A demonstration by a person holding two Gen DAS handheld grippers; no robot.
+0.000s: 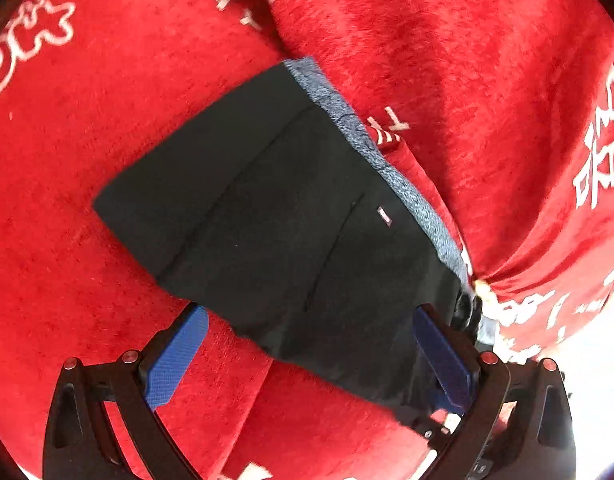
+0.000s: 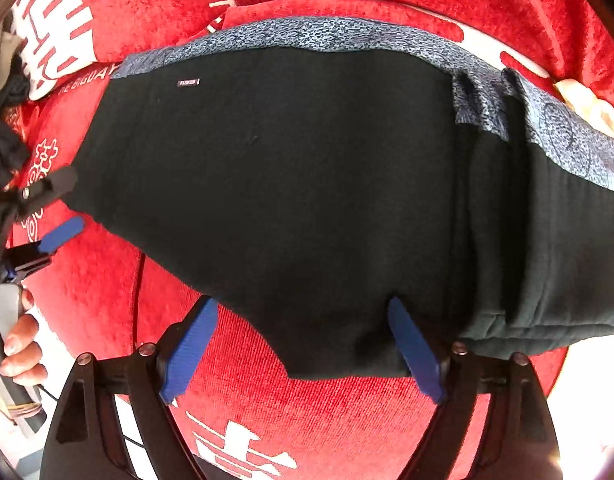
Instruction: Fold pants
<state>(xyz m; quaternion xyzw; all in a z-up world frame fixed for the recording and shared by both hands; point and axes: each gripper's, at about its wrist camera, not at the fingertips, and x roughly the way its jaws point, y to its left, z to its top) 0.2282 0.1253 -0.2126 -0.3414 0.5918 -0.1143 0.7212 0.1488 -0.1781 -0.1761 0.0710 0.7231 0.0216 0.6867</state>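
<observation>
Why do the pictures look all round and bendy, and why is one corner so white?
Both wrist views use a fisheye lens, so the red cloth curves and the corners go dark. In the left view, bright light washes the lower right white. In the right view, the same glare sits at the lower right, and the black pants show little detail.

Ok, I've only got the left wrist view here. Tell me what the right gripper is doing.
Observer: The right gripper is open, its blue fingers spread apart at the near edge of the black pants.
Operator: Describe the right end of the pants.
Observer: There the fabric is stacked in thick layers, with the grey patterned band running along the top.
Operator: Say where my left gripper sits.
Observer: The left gripper is open at the pants' left edge, with a hand holding its handle.
</observation>
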